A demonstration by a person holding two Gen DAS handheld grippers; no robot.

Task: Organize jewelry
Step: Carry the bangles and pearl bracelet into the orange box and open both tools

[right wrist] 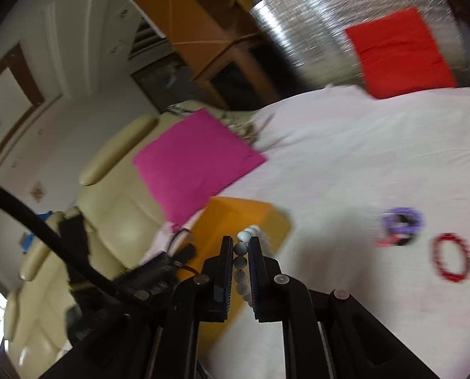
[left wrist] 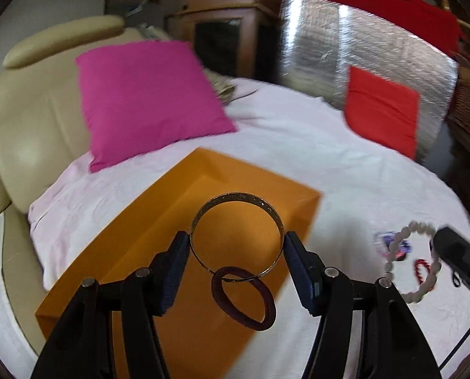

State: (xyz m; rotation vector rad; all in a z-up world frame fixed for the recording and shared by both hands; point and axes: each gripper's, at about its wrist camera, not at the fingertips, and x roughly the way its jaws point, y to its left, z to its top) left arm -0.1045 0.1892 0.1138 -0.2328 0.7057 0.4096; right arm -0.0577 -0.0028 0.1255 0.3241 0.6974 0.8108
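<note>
In the left wrist view my left gripper (left wrist: pixel 236 246) holds a gold bangle (left wrist: pixel 236 202) between its pads, above an orange tray (left wrist: pixel 178 202) on the white cloth. A dark maroon band (left wrist: pixel 243 297) lies in the tray below the bangle. My right gripper (right wrist: pixel 241 249) is shut on a white bead bracelet (right wrist: pixel 241 248), lifted near the tray's corner (right wrist: pixel 235 214). That bracelet also shows in the left wrist view (left wrist: pixel 415 265), hanging from the right gripper. A purple bracelet (right wrist: pixel 402 221) and a red bead bracelet (right wrist: pixel 452 257) lie on the cloth to the right.
A pink cushion (left wrist: pixel 146 101) lies behind the tray and a red cushion (left wrist: pixel 381 110) at the far right against a silver panel (left wrist: pixel 361 47). A cream leather sofa (left wrist: pixel 29 120) borders the left side. A black cable (right wrist: pixel 29 214) hangs at the left of the right wrist view.
</note>
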